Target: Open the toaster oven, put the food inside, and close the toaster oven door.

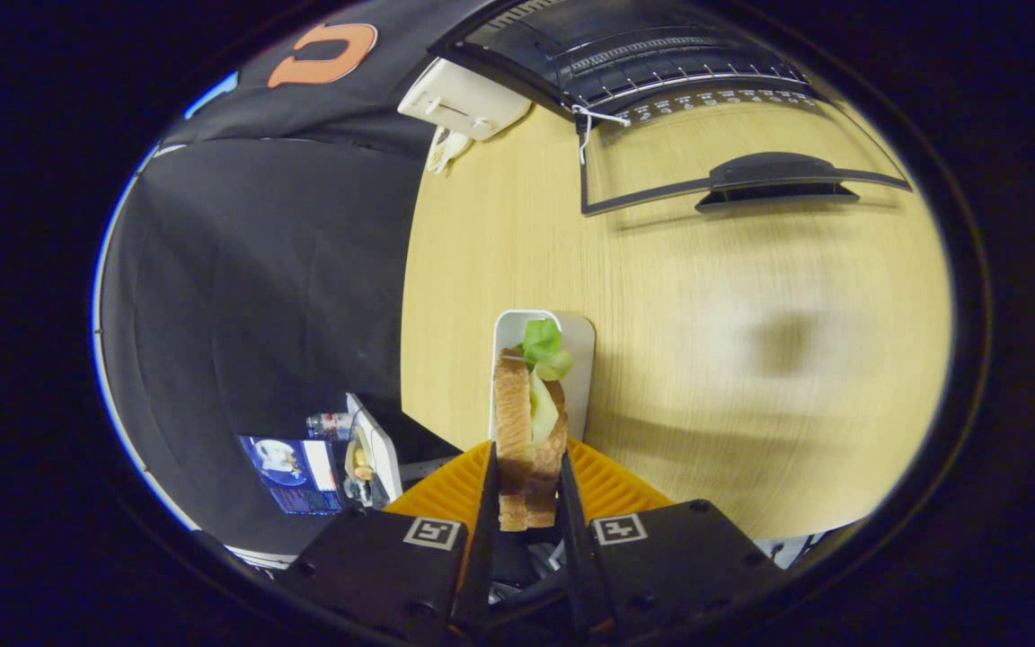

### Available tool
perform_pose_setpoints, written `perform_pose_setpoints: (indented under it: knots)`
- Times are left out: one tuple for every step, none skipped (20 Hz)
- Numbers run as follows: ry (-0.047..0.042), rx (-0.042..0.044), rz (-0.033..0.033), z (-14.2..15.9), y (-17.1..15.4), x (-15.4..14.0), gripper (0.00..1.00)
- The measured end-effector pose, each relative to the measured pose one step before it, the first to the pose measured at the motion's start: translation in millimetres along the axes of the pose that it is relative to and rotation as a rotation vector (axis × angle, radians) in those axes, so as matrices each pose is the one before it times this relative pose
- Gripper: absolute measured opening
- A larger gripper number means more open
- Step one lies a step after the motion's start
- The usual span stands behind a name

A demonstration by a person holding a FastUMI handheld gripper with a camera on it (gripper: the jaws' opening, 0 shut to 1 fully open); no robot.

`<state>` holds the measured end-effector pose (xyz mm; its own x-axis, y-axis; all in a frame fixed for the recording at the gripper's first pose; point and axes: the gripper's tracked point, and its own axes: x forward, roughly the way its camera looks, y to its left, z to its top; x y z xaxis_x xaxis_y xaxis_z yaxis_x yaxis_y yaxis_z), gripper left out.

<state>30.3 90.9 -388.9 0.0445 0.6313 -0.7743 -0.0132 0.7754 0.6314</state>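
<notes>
Black cloth booth wall [257, 270] takes the whole left side, hanging behind the edge of a pale wood-grain bench [706, 341] that spreads out ahead and to the right. Beyond the bench's near edge, low down on the left, a small lit screen [288, 474] and some clutter, too small to tell apart.

Toaster oven [625, 54] sits at the far end of the bench, well beyond the fingers and a bit right of their line. Its door [715, 144] is already swung down flat toward the camera, glass showing the wood through it, dark handle [774, 175] on the nearest edge. Wire rack [661, 76] visible inside the cavity. White boxy thing [464, 99] just left of the oven, against the cloth; cannot say what it is.

Sandwich [528, 422], two bread slices with cheese and lettuce, stands on edge between the fingers, long axis running straight ahead along them, lettuce end pointing toward the oven. White tray [579, 359] lies on the bench just behind and beneath it; whether the sandwich is touching the tray or lifted off, cannot tell.

Hand-held gripper [526, 490] is narrowed onto the sandwich, both fingers pressing a bread face each.

Judgement: opening looks done, food is in the grip, so the next move is a carry forward and slightly right over the open door onto the rack. Risk: soft bread, filling may slip out the front.
</notes>
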Motion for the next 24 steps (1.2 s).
perform_pose_setpoints:
  knots:
    - [0.00552, 0.00204, -0.00344, -2.64, 0.84, 0.25, 0.38]
    - [0.00381, 0.00310, -0.00297, -0.75, 0.81, -1.87, 0.36]
    - [0.00047, -0.00195, 0.00388, -1.41, 3.40, -4.48, 0.34]
    - [-0.00375, -0.00423, 0.00823, -0.73, 4.23, -4.99, 0.32]
    - [-0.00389, -0.00121, 0.01441, -1.58, 5.16, -6.70, 0.31]
    - [-0.00564, 0.00565, 0.01971, -1.37, 6.70, -8.25, 0.30]
    - [-0.00865, 0.01060, 0.02132, -1.17, 7.71, -9.62, 0.30]
    - [-0.01168, 0.01125, 0.02096, 0.39, 7.76, -9.82, 0.30]
    - [-0.01726, 0.00885, 0.01958, 0.94, 7.69, -11.78, 0.30]
    - [-0.02184, 0.00670, 0.01712, 2.92, 6.65, -10.69, 0.30]
    - [-0.02697, 0.00368, 0.01560, 3.42, 5.99, -11.32, 0.30]
    - [-0.03428, 0.00461, 0.01409, 6.36, 5.12, -11.03, 0.30]
    - [-0.03542, 0.00328, 0.01366, 6.73, 4.00, -11.07, 0.30]
    - [-0.04107, -0.00445, 0.01388, 8.57, 3.38, -10.00, 0.30]
    - [-0.03817, -0.00593, 0.00836, 8.57, 1.42, -9.15, 0.30]
    - [-0.03693, -0.00379, 0.00181, 10.25, -0.94, -8.69, 0.30]
    - [-0.04060, 0.00386, -0.00121, 10.35, -2.85, -7.17, 0.30]
    - [-0.04385, 0.01610, 0.00345, 12.77, -2.73, -5.67, 0.30]
    - [-0.04634, 0.02921, 0.00745, 12.85, -1.48, -5.23, 0.30]
    - [-0.05618, 0.03374, 0.00563, 16.06, -3.25, -1.32, 0.30]
    - [-0.04823, 0.02335, 0.00241, 15.31, -4.76, 0.31, 0.30]
    - [-0.04216, 0.01897, 0.00193, 14.62, -5.29, 2.85, 0.30]
    - [-0.03903, 0.02437, 0.00756, 13.77, -3.80, 4.10, 0.29]
    - [-0.03347, 0.03422, 0.01121, 13.21, -3.11, 6.40, 0.30]
